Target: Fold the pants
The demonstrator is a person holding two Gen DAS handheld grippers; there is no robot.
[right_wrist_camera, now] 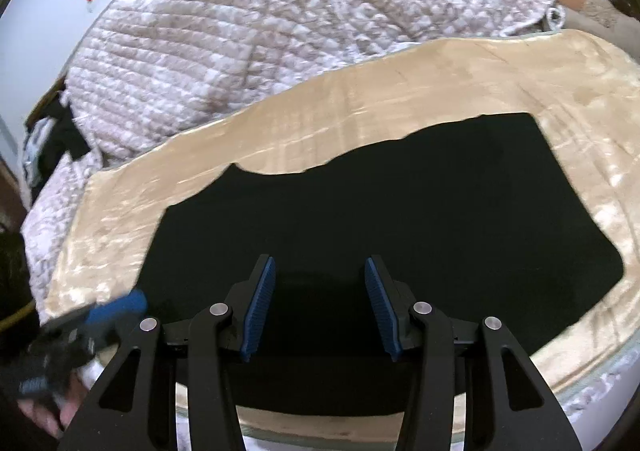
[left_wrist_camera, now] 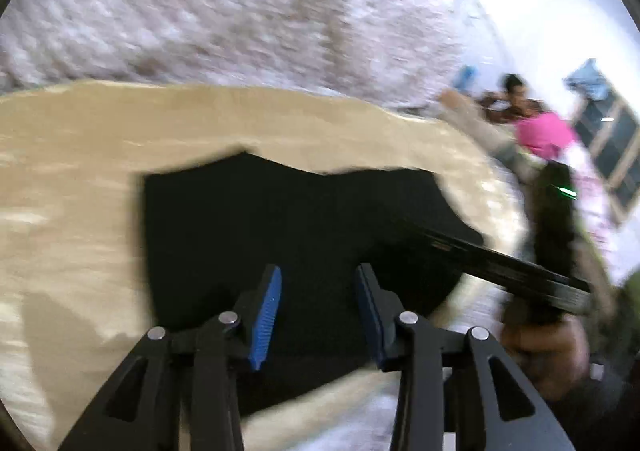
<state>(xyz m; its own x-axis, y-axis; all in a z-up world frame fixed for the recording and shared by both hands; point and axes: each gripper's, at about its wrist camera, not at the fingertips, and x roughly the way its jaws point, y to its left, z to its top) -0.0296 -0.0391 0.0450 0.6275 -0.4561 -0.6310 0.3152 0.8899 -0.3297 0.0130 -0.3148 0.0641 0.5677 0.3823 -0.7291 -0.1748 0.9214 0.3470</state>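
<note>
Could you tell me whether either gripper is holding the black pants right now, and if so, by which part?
Nothing is held: the left gripper and right gripper are both open above the black pants.

— From my feed, both grippers hang parted above the black pants (right_wrist_camera: 380,211), nothing caught between the pads. Open beige blanket (right_wrist_camera: 360,103) rings the cloth on the far side and to the right.

— Anything in my way?

— The quilted bedspread (right_wrist_camera: 260,31) heaps up along the blanket's far edge. In my left view the right gripper (left_wrist_camera: 500,263) cuts across the pants' right side; in my right view the left gripper (right_wrist_camera: 112,307) crowds the near-left corner.
</note>
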